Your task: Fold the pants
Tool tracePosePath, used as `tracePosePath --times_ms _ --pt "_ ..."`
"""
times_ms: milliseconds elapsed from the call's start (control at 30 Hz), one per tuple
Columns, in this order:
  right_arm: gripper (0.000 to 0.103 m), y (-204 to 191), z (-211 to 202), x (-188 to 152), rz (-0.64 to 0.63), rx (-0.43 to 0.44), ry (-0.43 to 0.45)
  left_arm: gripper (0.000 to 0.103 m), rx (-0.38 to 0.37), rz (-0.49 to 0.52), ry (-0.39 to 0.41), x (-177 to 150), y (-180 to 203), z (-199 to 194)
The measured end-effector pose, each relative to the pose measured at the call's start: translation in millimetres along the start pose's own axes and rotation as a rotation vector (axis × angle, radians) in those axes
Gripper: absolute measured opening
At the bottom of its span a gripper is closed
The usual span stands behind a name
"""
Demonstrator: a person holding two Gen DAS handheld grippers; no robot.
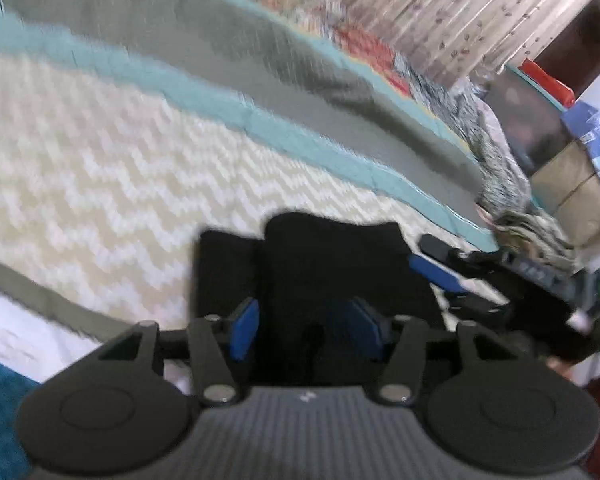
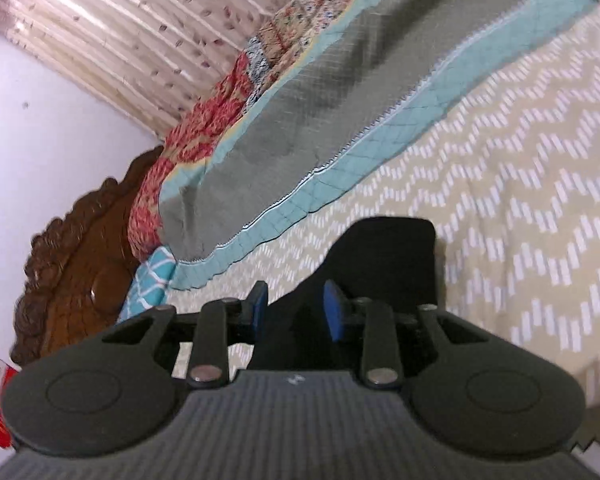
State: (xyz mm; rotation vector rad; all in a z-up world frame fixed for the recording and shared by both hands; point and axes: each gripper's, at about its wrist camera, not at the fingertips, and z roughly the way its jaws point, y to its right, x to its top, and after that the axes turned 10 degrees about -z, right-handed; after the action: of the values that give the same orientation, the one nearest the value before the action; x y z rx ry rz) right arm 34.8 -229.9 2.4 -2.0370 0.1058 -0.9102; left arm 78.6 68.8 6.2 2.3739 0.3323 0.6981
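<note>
Pants (image 1: 332,264) sit between both claws, your left claw (image 1: 306,330) spread around them, right claw (image 2: 294,312) apparently pinching cloth at twelve o'clock to carry the fold across the bed (image 2: 500,184).

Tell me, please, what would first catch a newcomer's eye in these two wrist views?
Black pants fabric bunches between the left gripper pads, low in the centre. Behind lies the beige zigzag bedspread, crossed by a grey-and-teal quilt. At the far left of the right view stands a carved wooden headboard.

No text, label or number can be read in either view. A small pale mark sits on each ribbed gripper body (image 1: 306,397) (too blurred to make out).
</note>
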Motion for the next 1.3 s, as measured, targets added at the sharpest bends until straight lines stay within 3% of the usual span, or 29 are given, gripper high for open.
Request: tracePosePath --times_ms 100,167,267,333,433,467,533,600,733,900,1033,1200,1300 --pt "0.033 11 -3 -4 0.099 0.032 0.031 0.048 -0.001 0.002 -0.056 0 4 21" --pt "0.033 8 -5 -2 0.107 0.019 0.027 0.013 0.028 0.035 -0.043 -1 7 25" --pt "0.035 -11 -6 0 0.034 -0.013 0.008 0.012 -0.023 0.067 0.027 -3 12 -1" --pt "0.035 -24 0 -5 0.003 0.019 -0.016 0.012 -0.041 0.098 0.090 -6 13 -30" --pt "0.030 -39 21 -22 -0.053 0.051 -0.053 0.012 0.047 0.153 0.161 -17 6 -51" --pt "0.027 -41 29 -29 -0.074 0.040 -0.060 0.012 0.079 0.145 0.142 -18 -1 -45" --pt "0.000 -40 50 -44 -0.152 -0.067 -0.088 0.012 0.140 0.089 0.074 -22 -23 -21" --pt "0.000 -30 58 -54 -0.179 -0.075 -0.073 0.014 0.145 0.047 0.050 -28 -40 -2" --pt "0.000 -39 57 -45 -0.238 -0.095 -0.100 0.021 0.160 0.088 0.082 -28 -29 -9" --pt "0.000 -29 57 -40 -0.181 -0.084 -0.108 0.017 0.044 0.028 0.233 -17 -13 -55" --pt "0.002 -28 54 -37 -0.124 -0.072 -0.127 0.018 -0.045 0.149 0.154 -22 18 -37" --pt "0.026 -40 25 -35 -0.093 -0.039 -0.065 0.018 0.017 0.158 0.007 -37 15 5" --pt "0.027 -44 18 -46 -0.132 -0.032 -0.084 0.017 0.040 0.165 0.012 -39 5 8"
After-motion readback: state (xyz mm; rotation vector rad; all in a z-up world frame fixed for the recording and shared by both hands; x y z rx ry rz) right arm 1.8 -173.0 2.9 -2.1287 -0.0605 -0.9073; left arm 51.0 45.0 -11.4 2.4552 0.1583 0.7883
